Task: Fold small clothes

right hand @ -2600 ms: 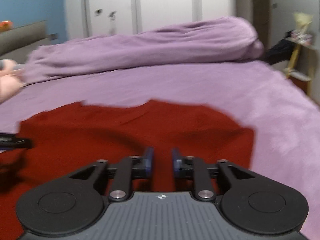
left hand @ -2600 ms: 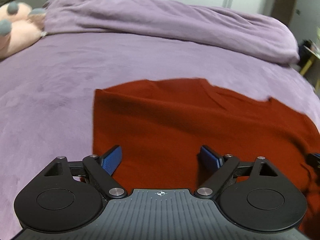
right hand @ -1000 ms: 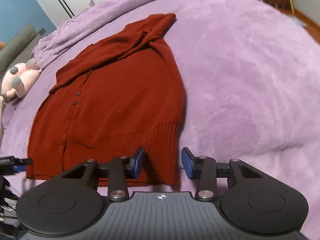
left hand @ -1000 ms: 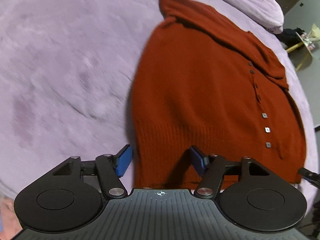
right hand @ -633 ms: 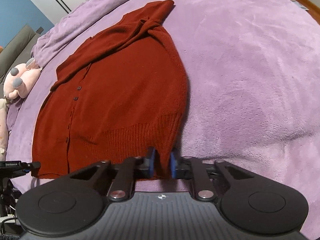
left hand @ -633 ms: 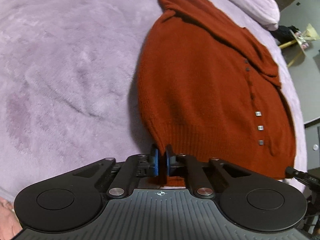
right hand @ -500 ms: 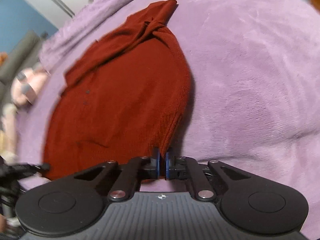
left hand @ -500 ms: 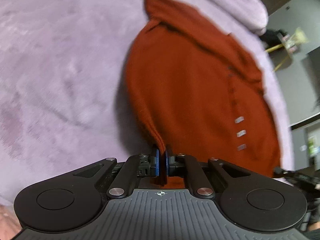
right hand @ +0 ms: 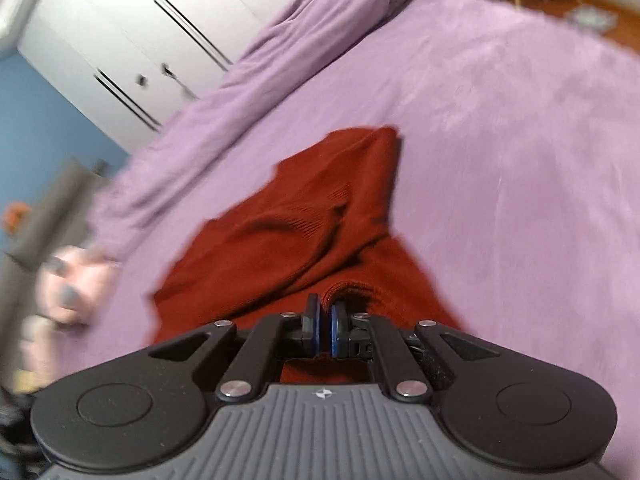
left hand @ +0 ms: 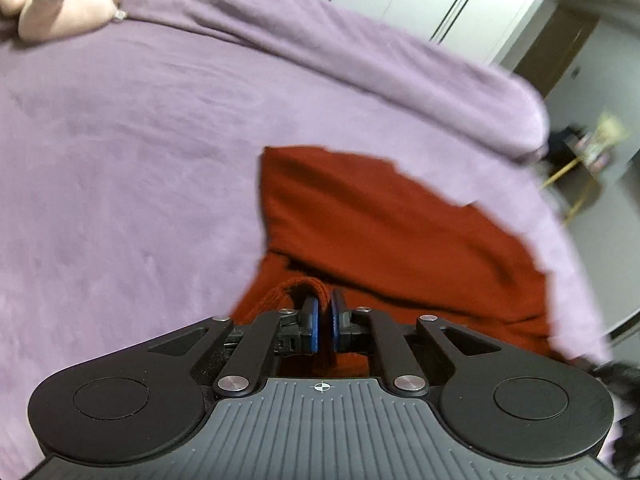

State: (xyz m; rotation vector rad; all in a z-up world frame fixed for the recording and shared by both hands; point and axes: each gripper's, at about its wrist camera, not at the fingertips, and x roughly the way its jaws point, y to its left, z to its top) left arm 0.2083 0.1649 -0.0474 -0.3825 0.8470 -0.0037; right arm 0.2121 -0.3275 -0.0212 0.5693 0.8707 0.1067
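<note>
A rust-red knitted cardigan lies on the purple bed cover. My left gripper is shut on the garment's ribbed hem at its left corner, and the hem bunches up over the blue pads. In the right wrist view the same cardigan stretches away from me, its lifted lower part folding over towards the collar end. My right gripper is shut on the hem's right corner. Both views are blurred by motion.
A rolled purple duvet runs along the far side of the bed. A pink plush toy sits at the far left, also blurred in the right wrist view. White wardrobe doors stand behind. A yellow-legged stand is past the bed's right edge.
Both grippers closed on the hem corners, then lifted and carried the hem forward over the cardigan. The views tilted up, and the buttons are now hidden.
</note>
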